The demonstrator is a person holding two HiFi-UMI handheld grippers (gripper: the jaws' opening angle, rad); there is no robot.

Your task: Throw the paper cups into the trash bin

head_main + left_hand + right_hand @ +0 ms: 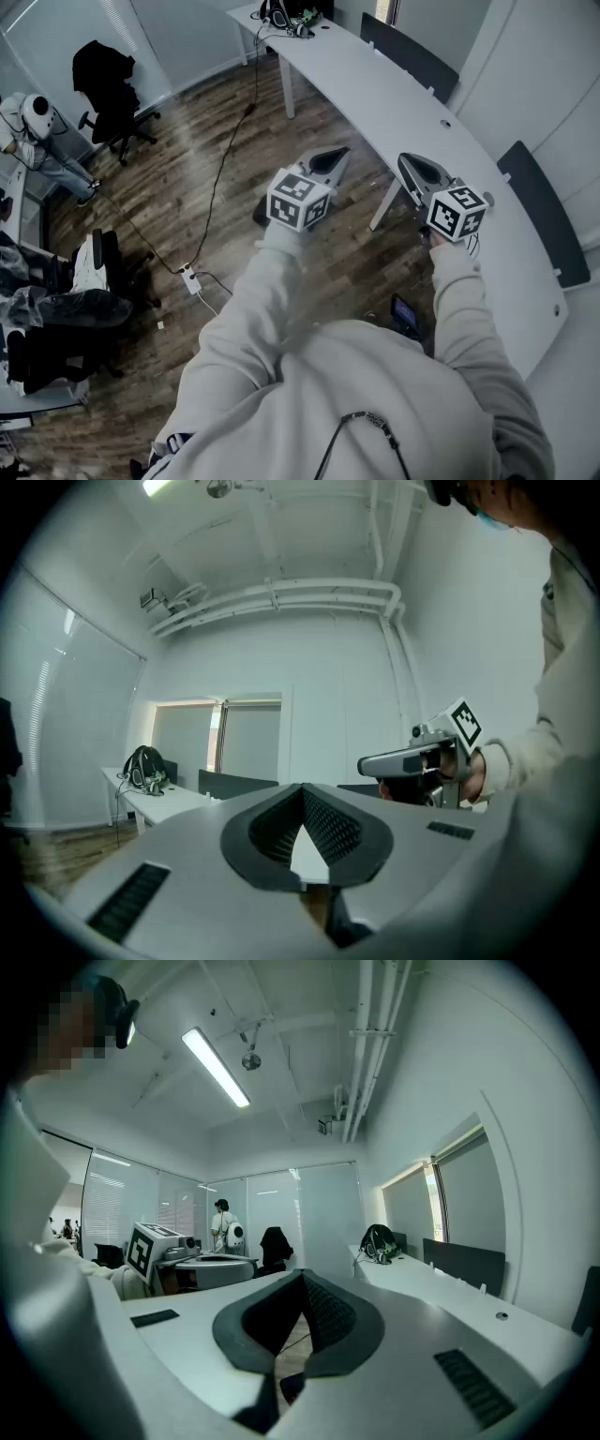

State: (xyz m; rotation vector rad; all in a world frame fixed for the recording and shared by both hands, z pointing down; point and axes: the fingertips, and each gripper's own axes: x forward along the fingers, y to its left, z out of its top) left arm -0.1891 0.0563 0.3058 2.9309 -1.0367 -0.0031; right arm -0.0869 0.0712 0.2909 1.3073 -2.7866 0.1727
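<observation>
While closed, left tongs [343, 152] sit beside right tongs [404, 159].

No paper cup and no trash bin can be seen in any view. The left tool [339, 155] and the right tool [405, 161] are both closed, with nothing between their jaws.
</observation>
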